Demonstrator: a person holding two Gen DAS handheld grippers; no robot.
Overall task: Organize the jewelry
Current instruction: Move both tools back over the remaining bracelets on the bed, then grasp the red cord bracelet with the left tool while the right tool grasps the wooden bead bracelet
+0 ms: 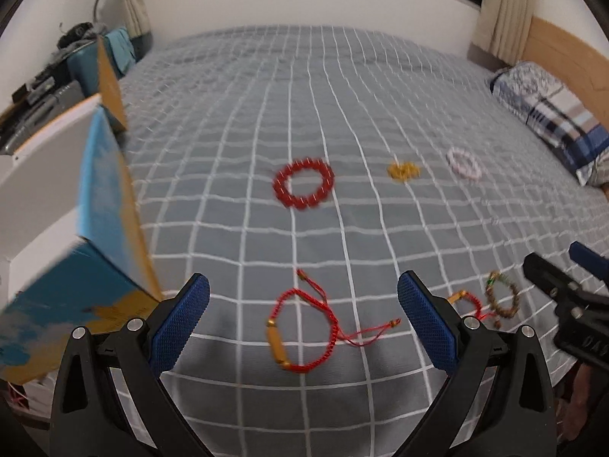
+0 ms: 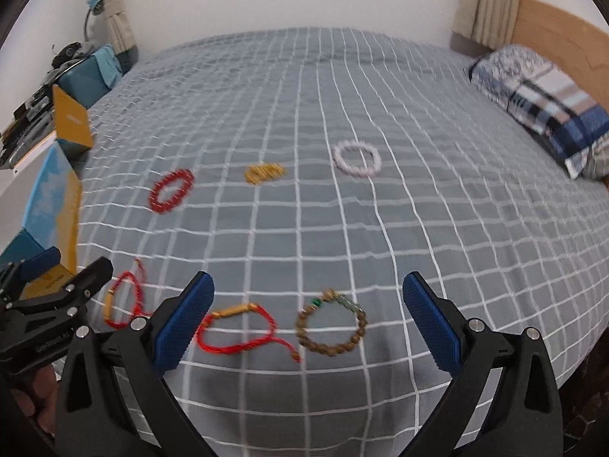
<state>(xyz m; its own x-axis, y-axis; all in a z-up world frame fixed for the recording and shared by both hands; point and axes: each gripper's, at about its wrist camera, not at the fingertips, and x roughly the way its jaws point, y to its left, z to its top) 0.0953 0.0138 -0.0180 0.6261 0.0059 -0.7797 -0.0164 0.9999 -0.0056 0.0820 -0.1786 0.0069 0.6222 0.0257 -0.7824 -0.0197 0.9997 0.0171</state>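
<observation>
We look low across the bed (image 1: 342,95) from both wrists, sharing the red cord bracelet (image 1: 300,327) at lower frame.

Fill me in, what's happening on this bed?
A person holds two handheld grippers over a grey checked bedspread, both open and holding nothing. The left gripper hovers above a red cord bracelet with a gold tube; the right gripper hovers near a brown bead bracelet, with a second red cord bracelet beside it. Farther back lie a red bead bracelet, a gold piece and a pale pink bead bracelet. An open blue and yellow box sits at the left. Nothing is picked up.
</observation>
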